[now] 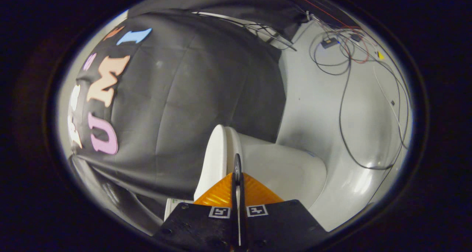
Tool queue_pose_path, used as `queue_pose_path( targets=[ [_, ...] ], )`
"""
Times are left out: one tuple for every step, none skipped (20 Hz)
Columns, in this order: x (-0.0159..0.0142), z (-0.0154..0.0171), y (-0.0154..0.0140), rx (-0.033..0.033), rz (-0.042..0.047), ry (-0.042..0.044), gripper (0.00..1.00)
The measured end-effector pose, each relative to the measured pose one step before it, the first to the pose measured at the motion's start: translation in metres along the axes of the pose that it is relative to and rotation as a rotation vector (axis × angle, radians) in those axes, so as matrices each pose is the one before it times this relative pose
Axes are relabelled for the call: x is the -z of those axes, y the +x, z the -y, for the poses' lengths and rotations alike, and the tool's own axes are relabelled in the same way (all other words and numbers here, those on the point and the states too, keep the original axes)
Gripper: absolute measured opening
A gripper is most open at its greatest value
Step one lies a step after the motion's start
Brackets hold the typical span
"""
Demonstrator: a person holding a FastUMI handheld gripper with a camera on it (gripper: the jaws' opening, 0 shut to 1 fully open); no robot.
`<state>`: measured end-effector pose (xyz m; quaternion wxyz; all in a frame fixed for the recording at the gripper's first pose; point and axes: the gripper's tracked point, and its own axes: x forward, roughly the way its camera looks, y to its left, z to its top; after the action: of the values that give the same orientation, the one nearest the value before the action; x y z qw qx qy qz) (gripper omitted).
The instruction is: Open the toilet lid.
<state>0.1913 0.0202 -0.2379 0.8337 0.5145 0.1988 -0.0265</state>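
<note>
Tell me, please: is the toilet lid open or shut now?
Cannot tell. The toilet lid shows edge-on beside the toilet bowl, just beyond the gripper, whose orange fingers are pressed together.

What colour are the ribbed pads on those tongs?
Orange, seen best in the gripper view: the pads are pressed together, tongs shut.

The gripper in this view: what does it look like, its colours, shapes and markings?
The gripper has two orange ribbed fingers that taper to a point. They sit on flat black plates with screw holes. Each plate carries a small square black-and-white marker near the inner edge. A thin black blade stands up between the fingers.
</note>
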Motion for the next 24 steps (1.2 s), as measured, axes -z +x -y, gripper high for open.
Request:
queue_pose_path(
  targets=[
    [-0.00326, -0.01022, -0.00415, -0.02229, 0.00604, -0.03939, 0.01],
    [-0.00218, -0.00919, -0.00372, -0.01562, 0.00960, -0.04096, 0.01],
    [-0.00281, -0.00996, -0.00322, -0.00877, 0.01185, -0.04847, 0.01],
    [-0.00226, -0.00978, -0.00241, 0.00067, 0.01122, -0.05178, 0.01],
    [-0.00301, -0.01205, -0.00353, 0.00771, 0.01681, -0.05031, 0.01],
    [-0.00178, -0.01222, -0.00300, 0.00750, 0.01007, -0.04575, 0.01],
    [-0.00449, -0.01455, -0.00464, -0.00370, 0.01909, -0.03581, 0.01],
    [-0.00477, -0.01659, -0.00345, -0.01083, 0.02065, -0.03317, 0.01],
    [-0.00241, -0.01644, -0.00401, -0.01104, 0.01629, -0.03299, 0.01],
    [-0.00397, -0.01898, -0.00396, -0.00450, 0.01790, -0.03141, 0.01],
    [-0.00100, -0.01653, -0.00633, -0.00113, 0.01344, -0.03303, 0.01],
    [-0.00301, -0.01534, -0.00243, -0.00390, 0.01042, -0.02357, 0.01],
    [-0.00391, -0.01680, -0.00147, -0.01044, 0.01142, -0.02914, 0.01],
    [-0.00160, -0.01699, 0.00050, -0.01314, 0.00899, -0.02726, 0.01],
    [-0.00174, -0.01944, -0.00252, -0.00891, 0.00515, -0.02835, 0.01],
    [-0.00026, -0.01667, -0.00055, -0.00026, 0.00119, -0.02988, 0.02],
    [-0.00239, -0.01326, -0.00131, 0.00274, 0.00260, -0.03334, 0.02],
    [-0.00230, -0.01248, -0.00116, 0.00099, -0.00147, -0.03467, 0.02],
    [-0.00047, -0.01232, -0.00168, -0.00205, -0.00071, -0.03659, 0.02],
    [-0.00139, -0.01060, -0.00078, -0.00128, -0.00209, -0.03307, 0.02],
    [-0.00087, -0.00858, -0.00185, 0.00095, -0.00346, -0.03046, 0.02],
    [-0.00246, -0.00880, -0.00107, -0.00025, -0.00229, -0.02553, 0.02],
    [-0.00190, -0.00553, -0.00111, -0.00085, -0.00129, -0.02836, 0.02],
    [-0.00064, -0.01172, 0.00039, -0.00551, 0.00024, -0.04124, 0.02]
  ],
)
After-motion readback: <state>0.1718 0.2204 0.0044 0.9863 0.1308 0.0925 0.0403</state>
